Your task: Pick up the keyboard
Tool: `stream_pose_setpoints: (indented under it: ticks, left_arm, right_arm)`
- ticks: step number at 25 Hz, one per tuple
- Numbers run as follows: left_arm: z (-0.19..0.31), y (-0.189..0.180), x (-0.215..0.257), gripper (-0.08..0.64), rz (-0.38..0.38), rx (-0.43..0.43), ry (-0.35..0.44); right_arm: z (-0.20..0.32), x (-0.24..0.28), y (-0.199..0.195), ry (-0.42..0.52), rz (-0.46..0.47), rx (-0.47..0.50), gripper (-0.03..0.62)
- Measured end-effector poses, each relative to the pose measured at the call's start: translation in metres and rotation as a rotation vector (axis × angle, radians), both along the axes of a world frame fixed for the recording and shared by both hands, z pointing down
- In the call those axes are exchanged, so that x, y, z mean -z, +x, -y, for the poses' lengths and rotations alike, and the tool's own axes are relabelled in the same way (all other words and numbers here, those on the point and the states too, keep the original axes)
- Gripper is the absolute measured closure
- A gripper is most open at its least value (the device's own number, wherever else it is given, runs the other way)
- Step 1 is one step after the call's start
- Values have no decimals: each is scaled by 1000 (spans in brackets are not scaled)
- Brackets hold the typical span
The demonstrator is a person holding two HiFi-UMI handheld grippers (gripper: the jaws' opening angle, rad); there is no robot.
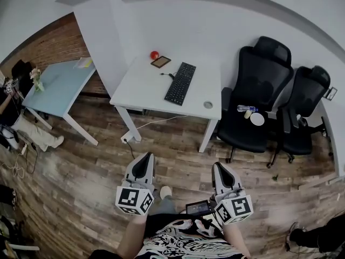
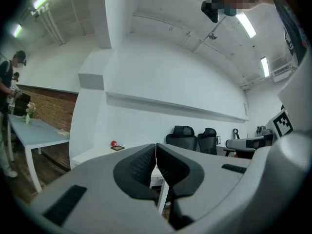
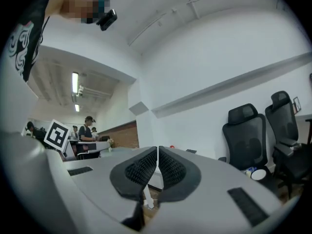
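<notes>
A black keyboard (image 1: 180,83) lies on the white desk (image 1: 140,90), angled toward the wall, with its cable running off its far left end. My left gripper (image 1: 143,165) and right gripper (image 1: 222,172) hover over the wooden floor well short of the desk, both pointing toward it. Both are shut with nothing between the jaws. In the left gripper view the closed left gripper (image 2: 156,152) hides most of the desk; the keyboard is not visible there. The right gripper (image 3: 158,155) likewise blocks the desk top in its own view.
A red ball (image 1: 154,55) and a small dark tablet-like frame (image 1: 160,62) sit at the desk's back. Two black office chairs (image 1: 257,90) stand right of the desk, one holding a bottle and cup. A light blue table (image 1: 59,82) stands left, with people beyond it.
</notes>
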State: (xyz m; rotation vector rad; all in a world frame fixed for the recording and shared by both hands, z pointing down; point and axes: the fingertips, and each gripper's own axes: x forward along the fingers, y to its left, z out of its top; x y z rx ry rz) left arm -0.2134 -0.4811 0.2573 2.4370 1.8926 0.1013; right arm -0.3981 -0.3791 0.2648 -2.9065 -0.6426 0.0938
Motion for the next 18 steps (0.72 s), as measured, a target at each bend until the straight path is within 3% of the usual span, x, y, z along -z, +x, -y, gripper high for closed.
stream_pose_setpoints:
  ticks: [4, 8, 18]
  left_arm:
    - [-10, 5, 4, 541, -42, 10, -7]
    - [-24, 24, -1, 541, -70, 46, 5]
    - [-129, 104, -9, 541, -44, -58, -10]
  right_arm:
    - [-15, -2, 7, -47, 51, -42, 563]
    - [-34, -7, 22, -34, 60, -64, 563]
    - [-130, -5, 97, -47, 83, -145, 563]
